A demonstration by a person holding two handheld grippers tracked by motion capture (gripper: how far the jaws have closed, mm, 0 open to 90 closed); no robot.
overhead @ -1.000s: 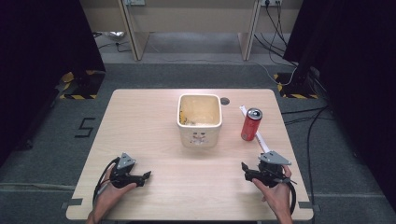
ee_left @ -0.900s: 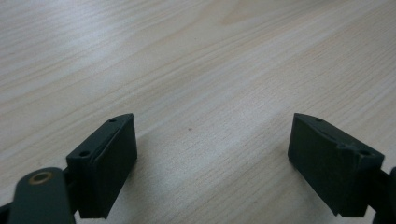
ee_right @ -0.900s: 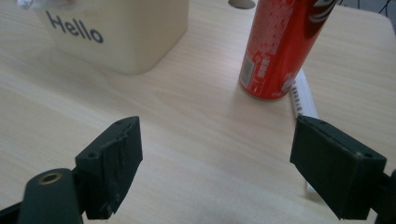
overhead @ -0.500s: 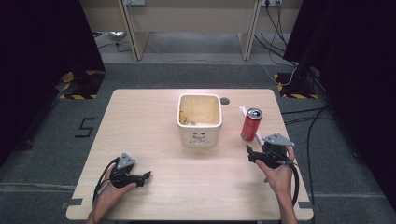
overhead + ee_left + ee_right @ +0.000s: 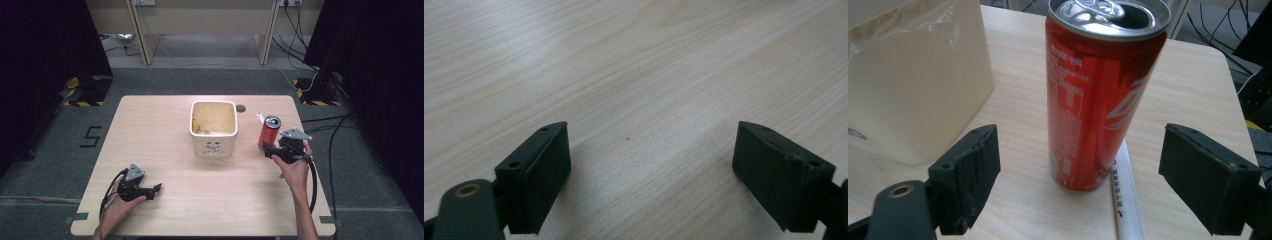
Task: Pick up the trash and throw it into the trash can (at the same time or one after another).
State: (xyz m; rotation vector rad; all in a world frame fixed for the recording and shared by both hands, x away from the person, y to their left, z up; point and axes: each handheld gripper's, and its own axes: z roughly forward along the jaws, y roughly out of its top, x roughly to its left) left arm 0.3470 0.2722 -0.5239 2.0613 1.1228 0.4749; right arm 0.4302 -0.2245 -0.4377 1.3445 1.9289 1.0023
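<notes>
Two tools sit over the table. Nearest, the left tool lies idle with jaws spread, holding nothing. Farther on, the right tool gapes either side of the upright can, apparently lined up to grip it. A white straw touches the can's base; the bin stands beside it.

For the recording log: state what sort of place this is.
Probably a lab or recording studio, not a home: a lone wooden table on grey carpet, black curtains at both sides, loose cables and yellow-black floor tape behind.
</notes>
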